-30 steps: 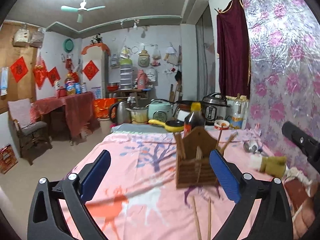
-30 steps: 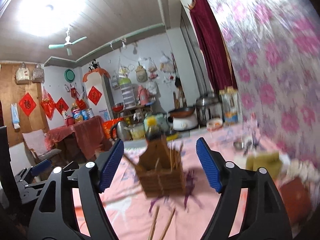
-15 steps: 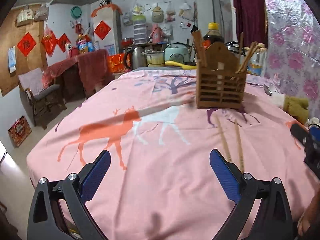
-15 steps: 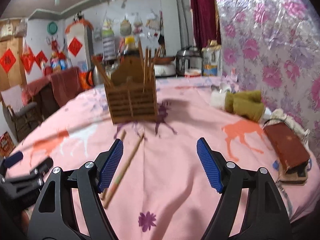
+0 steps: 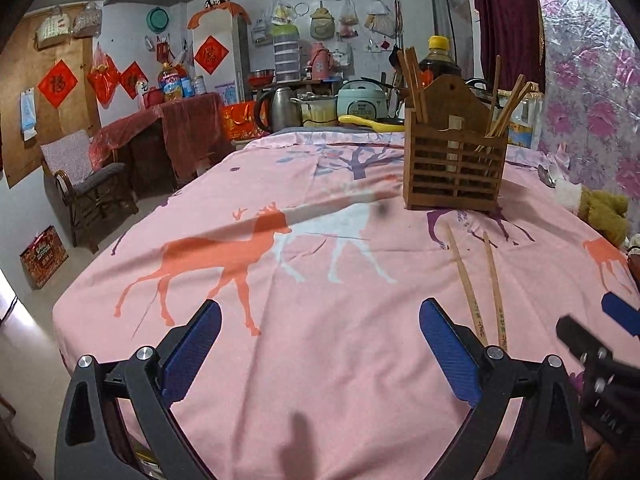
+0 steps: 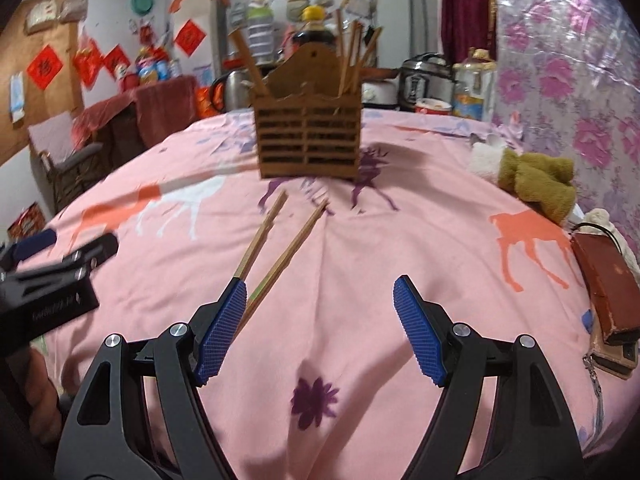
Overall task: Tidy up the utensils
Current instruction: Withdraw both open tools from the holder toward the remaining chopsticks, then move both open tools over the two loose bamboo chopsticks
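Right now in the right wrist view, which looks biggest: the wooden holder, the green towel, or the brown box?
1. Wooden holder.
2. Brown box and green towel look about alike; the box sits nearer the camera, so no ranking.

Floral foil wall (image 5: 592, 92), maroon curtain (image 5: 506, 20), wooden armchair (image 5: 90, 180).

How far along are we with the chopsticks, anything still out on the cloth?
Done: several chopsticks already stand in the wooden holder. In hand: nothing; the left gripper and right gripper are both open and empty. Left: two loose chopsticks lie on the pink tablecloth, in front of the holder.
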`<control>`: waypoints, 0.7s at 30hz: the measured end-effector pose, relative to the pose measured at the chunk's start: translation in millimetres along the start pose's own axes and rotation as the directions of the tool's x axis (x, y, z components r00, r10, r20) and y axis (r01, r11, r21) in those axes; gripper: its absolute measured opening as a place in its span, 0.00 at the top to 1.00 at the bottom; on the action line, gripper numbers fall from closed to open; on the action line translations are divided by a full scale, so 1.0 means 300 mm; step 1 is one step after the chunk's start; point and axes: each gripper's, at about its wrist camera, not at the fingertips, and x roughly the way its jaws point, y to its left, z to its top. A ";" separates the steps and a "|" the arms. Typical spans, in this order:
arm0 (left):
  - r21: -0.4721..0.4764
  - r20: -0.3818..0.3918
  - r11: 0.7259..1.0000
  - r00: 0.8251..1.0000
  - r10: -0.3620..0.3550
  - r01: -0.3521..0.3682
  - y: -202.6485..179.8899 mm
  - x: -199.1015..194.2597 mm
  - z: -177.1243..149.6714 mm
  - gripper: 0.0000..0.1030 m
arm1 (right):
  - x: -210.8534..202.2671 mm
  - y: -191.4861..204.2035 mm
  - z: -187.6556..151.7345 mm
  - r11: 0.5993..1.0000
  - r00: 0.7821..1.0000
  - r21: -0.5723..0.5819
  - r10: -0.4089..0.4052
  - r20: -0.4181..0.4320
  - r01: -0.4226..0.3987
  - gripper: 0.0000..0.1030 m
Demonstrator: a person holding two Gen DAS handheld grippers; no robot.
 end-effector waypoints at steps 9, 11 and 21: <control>-0.003 -0.002 1.000 1.000 0.001 -0.001 0.000 0.000 0.003 0.05 | -0.007 0.006 -0.018 1.000 1.000 -0.022 0.015 -0.009 -0.015 0.28; -0.009 -0.008 1.000 1.000 -0.001 0.001 0.003 0.004 0.004 0.05 | -0.007 0.011 -0.019 0.999 1.000 -0.029 0.023 -0.011 -0.024 0.28; -0.022 -0.036 1.000 0.999 -0.002 0.001 0.014 0.026 0.002 0.05 | 0.012 0.066 -0.035 0.989 0.994 -0.109 0.090 -0.064 -0.096 0.28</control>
